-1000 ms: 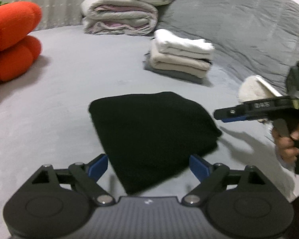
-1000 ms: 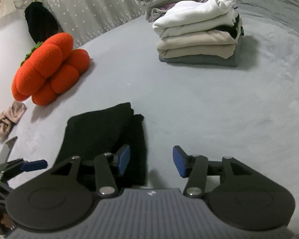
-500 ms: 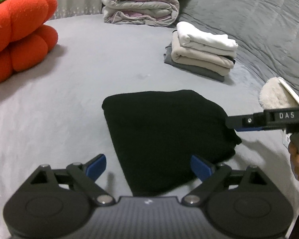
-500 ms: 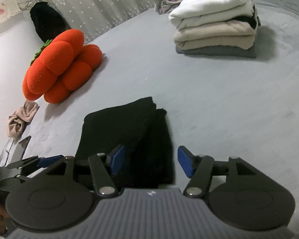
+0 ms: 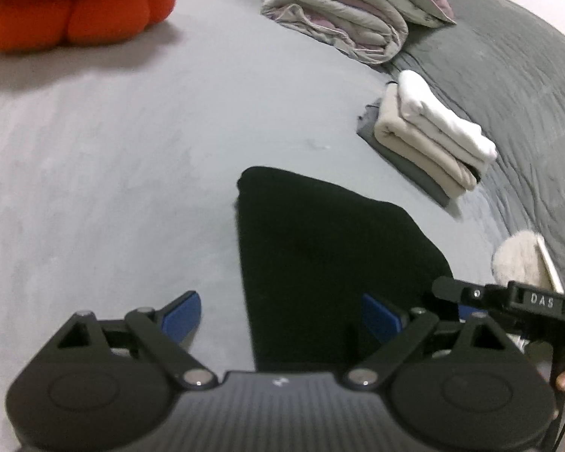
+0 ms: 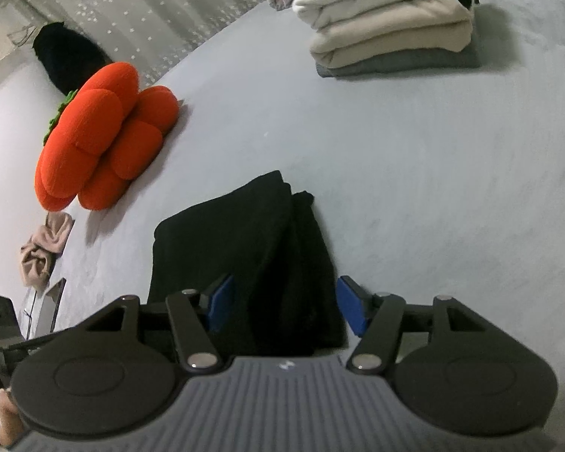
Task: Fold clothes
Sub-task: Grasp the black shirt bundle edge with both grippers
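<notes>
Both hand-held grippers are hovering low over the bed [image 5: 113, 158] with their blue-padded jaws spread apart and gripping nothing. Left hand-held gripper [image 5: 280, 314] is facing the black garment [image 5: 331, 260] from its near end, its right pad already over the cloth and its left pad over bare sheet. Right hand-held gripper [image 6: 282, 307] is straddling the garment's layered side edge. That garment is lying flat in a compact folded bundle on the grey sheet, its long axis running away from both cameras toward the stack of folded clothes [image 6: 391, 26]. Neither side looks clearly nearer. Such a bundle fits either 1 more fold or a carry to the stack.
</notes>
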Available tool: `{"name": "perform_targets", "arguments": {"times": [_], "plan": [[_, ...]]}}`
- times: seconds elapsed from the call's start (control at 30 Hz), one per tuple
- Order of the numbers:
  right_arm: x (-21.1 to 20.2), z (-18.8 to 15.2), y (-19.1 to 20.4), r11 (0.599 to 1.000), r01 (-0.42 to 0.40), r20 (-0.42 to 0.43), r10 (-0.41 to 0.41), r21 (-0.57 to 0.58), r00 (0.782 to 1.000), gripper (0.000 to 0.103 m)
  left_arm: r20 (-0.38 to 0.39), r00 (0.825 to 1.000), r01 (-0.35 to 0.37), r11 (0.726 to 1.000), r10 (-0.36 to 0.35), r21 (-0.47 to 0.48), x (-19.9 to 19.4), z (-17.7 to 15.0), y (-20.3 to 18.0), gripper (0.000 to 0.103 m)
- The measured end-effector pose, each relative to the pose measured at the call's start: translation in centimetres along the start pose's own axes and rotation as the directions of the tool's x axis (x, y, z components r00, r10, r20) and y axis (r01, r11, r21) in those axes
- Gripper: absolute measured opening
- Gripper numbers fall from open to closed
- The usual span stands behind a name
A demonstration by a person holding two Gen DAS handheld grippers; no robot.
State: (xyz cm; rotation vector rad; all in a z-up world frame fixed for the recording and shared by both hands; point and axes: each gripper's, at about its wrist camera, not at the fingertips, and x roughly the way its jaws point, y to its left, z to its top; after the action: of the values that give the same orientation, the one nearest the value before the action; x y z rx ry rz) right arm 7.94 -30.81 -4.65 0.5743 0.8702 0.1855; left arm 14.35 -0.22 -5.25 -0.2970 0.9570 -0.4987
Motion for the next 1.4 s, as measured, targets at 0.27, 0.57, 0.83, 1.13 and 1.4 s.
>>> {"name": "perform_targets", "arguments": {"times": [0.27, 0.57, 0.83, 1.13, 1.4], "plan": [[0.6, 0.4, -0.9, 0.997, -0.027, -0.005, 0.028, 0.072, 1.000, 0.064, 0.027, 0.999, 0.043, 0.997, -0.042, -0.060, 0.5, 0.3, 0.7, 0.092], [1.4, 0.9, -2.2, 0.986, -0.064, -0.006, 0.065, 0.154, 0.998, 0.064, 0.048, 0.994, 0.106, 0.986, -0.100, -0.127, 1.2, 0.7, 1.6, 0.092], [1.7, 0.9, -3.0, 0.972, -0.106, 0.004, 0.107, 0.212, 0.994, 0.064, 0.085, 0.981, 0.187, 0.962, -0.173, -0.198, 1.6, 0.7, 2.5, 0.091], [1.8, 0.8, -3.3, 0.960, -0.136, 0.015, 0.137, 0.246, 0.990, 0.064, 0.110, 0.972, 0.230, 0.945, -0.209, -0.233, 2.1, 0.5, 2.8, 0.088], [2.1, 0.6, -3.2, 0.953, -0.161, 0.020, 0.162, 0.258, 0.987, 0.064, 0.111, 0.968, 0.243, 0.946, -0.223, -0.216, 2.4, 0.4, 2.6, 0.087]]}}
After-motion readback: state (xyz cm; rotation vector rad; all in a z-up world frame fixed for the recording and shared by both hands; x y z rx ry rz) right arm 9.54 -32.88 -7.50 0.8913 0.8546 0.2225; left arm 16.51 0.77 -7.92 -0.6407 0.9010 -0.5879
